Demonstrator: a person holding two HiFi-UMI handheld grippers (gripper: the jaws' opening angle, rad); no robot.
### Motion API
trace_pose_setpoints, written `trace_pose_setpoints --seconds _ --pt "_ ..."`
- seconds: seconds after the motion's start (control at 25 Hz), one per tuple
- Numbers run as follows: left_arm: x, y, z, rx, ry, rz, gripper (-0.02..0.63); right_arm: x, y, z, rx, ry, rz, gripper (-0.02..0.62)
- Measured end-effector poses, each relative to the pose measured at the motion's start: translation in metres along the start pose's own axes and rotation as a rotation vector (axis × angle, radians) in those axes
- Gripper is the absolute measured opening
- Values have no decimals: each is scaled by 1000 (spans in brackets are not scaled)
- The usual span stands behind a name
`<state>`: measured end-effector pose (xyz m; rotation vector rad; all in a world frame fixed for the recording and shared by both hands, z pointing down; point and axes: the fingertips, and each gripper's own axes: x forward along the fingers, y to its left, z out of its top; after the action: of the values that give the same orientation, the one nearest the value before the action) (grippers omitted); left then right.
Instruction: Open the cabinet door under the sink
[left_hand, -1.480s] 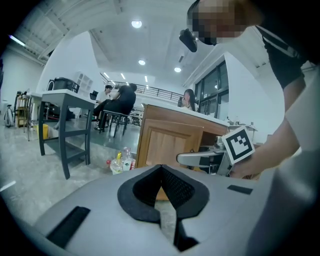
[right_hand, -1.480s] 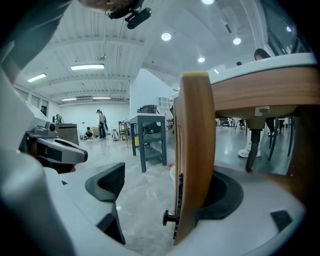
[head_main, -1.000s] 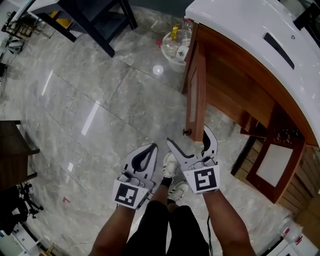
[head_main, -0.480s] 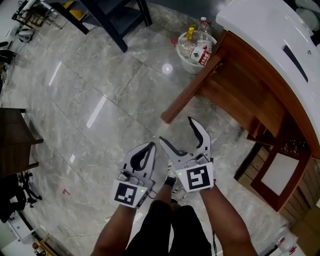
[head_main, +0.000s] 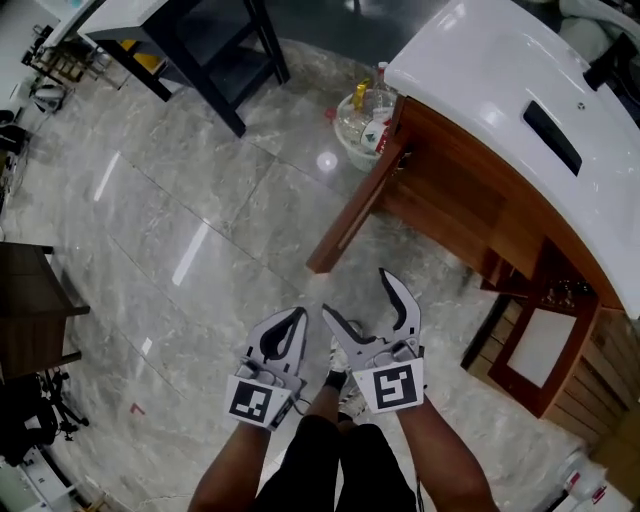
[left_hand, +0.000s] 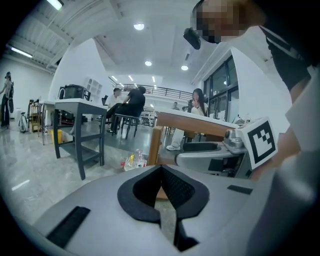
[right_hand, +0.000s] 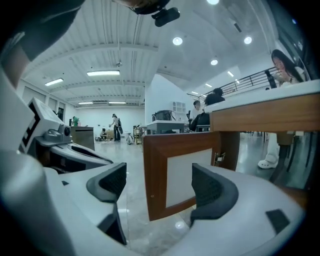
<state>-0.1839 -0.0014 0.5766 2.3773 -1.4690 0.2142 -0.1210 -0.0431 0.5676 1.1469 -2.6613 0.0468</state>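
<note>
Cabinet door (head_main: 357, 209) under the sink stands open. It hangs by its hinges from the left end of the wooden cabinet and reaches far out over the grey marble floor (head_main: 200, 200), with its free end toward the person. In the right gripper view the door (right_hand: 180, 175) shows a brown wooden frame around a pale panel.

At the left edge of the floor stands a piece of dark furniture (head_main: 30, 310). At the far left corner is a black-framed table (head_main: 190, 40) with a white top.

The left gripper (head_main: 293, 322) is low in the middle of the head view. In its own view the two jaws of this gripper (left_hand: 161, 172) are pressed together along their dark pads, and nothing is between them.

Just to its right is the right gripper (head_main: 357, 293), near the free end of the door but apart from it. Its jaws (right_hand: 160, 185) are spread wide and hold nothing. The door shows in the gap between them, but farther off and not touched.

Beyond the hinge side of the door, a white basket (head_main: 345, 138) with bottles stands on the floor beside the cabinet. The white worktop (head_main: 480, 90) covers the cabinet. Farther right a second wooden door (head_main: 540, 345) with a pale panel is open too.
</note>
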Motion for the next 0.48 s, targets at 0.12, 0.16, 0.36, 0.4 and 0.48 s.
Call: trace_pose_setpoints --seconds 0.12,0.16,0.36,0.4,0.48 --pt "-6 -18 26 20 -3 -35 21 -33 -4 21 4 12 -36 428" --pt "-10 -27 35 28 5 -46 21 -47 -3 29 13 18 -48 425" --pt "-13 -66 81 76 4 -121 21 -107 -22 78 -7 5 -188 278" --pt "-8 -73 94 87 -8 -137 21 -116 -32 89 -15 -13 -232 246" --pt "-8 -91 120 92 -55 -168 20 -140 -46 113 -14 -46 -309 174"
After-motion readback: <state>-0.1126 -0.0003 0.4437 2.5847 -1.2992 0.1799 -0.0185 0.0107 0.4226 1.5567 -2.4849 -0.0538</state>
